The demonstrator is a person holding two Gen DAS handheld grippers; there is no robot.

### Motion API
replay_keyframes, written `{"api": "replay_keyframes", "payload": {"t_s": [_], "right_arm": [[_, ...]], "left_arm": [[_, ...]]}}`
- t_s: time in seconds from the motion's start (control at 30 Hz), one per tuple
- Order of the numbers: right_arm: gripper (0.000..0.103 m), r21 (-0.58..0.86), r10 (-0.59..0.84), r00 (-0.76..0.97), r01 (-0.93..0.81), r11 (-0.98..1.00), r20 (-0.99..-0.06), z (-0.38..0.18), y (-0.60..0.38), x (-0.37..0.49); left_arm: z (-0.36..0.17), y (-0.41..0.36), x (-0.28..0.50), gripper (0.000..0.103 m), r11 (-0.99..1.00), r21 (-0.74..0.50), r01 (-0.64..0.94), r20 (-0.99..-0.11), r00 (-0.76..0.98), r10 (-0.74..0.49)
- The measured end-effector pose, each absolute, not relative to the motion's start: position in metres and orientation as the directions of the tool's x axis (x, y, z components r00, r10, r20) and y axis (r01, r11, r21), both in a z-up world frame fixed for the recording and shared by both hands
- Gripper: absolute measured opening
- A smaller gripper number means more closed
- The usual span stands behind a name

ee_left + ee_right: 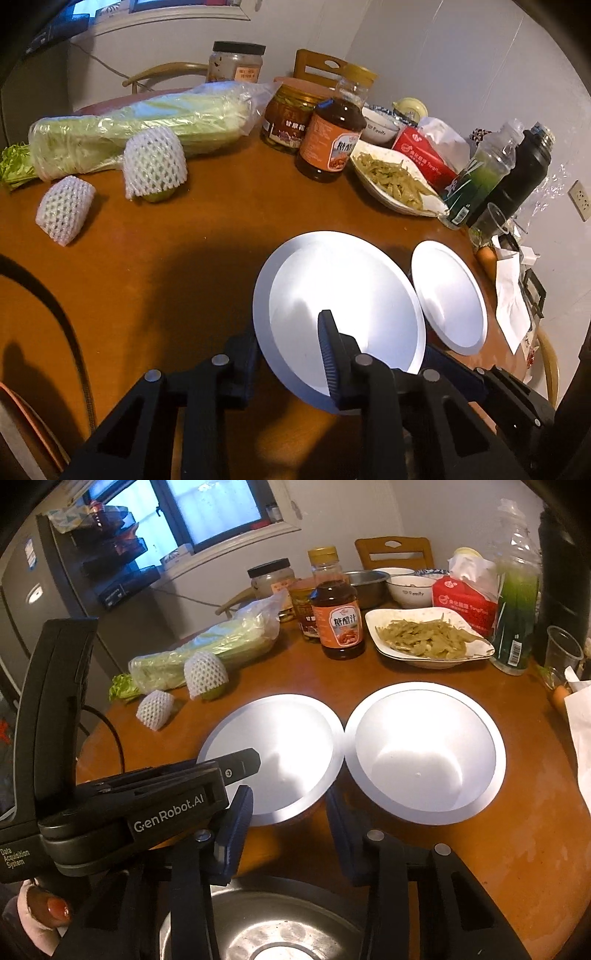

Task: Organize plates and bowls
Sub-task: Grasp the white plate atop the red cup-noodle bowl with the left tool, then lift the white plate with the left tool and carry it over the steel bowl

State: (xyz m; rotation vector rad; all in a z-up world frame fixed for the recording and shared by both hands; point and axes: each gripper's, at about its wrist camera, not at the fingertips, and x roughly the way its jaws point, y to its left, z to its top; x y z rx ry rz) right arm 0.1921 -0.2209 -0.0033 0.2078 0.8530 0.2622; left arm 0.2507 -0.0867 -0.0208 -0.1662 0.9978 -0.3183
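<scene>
Left and right wrist views, round wooden table [184,240]. My left gripper [288,332] pinches the near rim of the first white plate [343,280]: one finger lies on the plate's upper face, and the other is under the rim on the left. The plate sits near the table's front edge, its near side tipped up off the wood. The second white plate [447,295] lies flat just beside it toward the table's right edge, and the two rims are almost touching.

In the right wrist view, my right gripper [288,792] has its jaws spread, with the first plate's near rim visible between the tips. The pads press on nothing, though I cannot tell whether they touch the rim. A steel bowl [266,930] sits directly beneath this gripper at the front edge. A sauce bottle [340,624] and a dish of food [428,637] stand toward the back edge.
</scene>
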Motion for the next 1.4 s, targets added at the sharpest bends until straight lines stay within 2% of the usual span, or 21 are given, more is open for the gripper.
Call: {"api": "replay_keyframes", "payload": {"t_s": [0.83,1.17,1.4], "right_arm": [[0.041,0.232,0.313,0.717,-0.213,0.949,-0.622,0.05,-0.212,0.124],[0.041,0.217,0.304,0.741,-0.215,0.952,-0.599,0.062,-0.22,0.078],[0.041,0.202,0.289,0.734,-0.208,0.957,-0.614,0.062,-0.228,0.05]], "left_arm": [[0.046,-0.079,0.175,0.029,0.947,-0.237,0.218,-0.712,0.624,-0.322],[0.059,-0.09,0.132,0.029,0.944,-0.209,0.255,-0.704,0.631,-0.326],[0.055,-0.1,0.105,0.029,0.939,-0.2,0.28,-0.723,0.604,-0.335]]}}
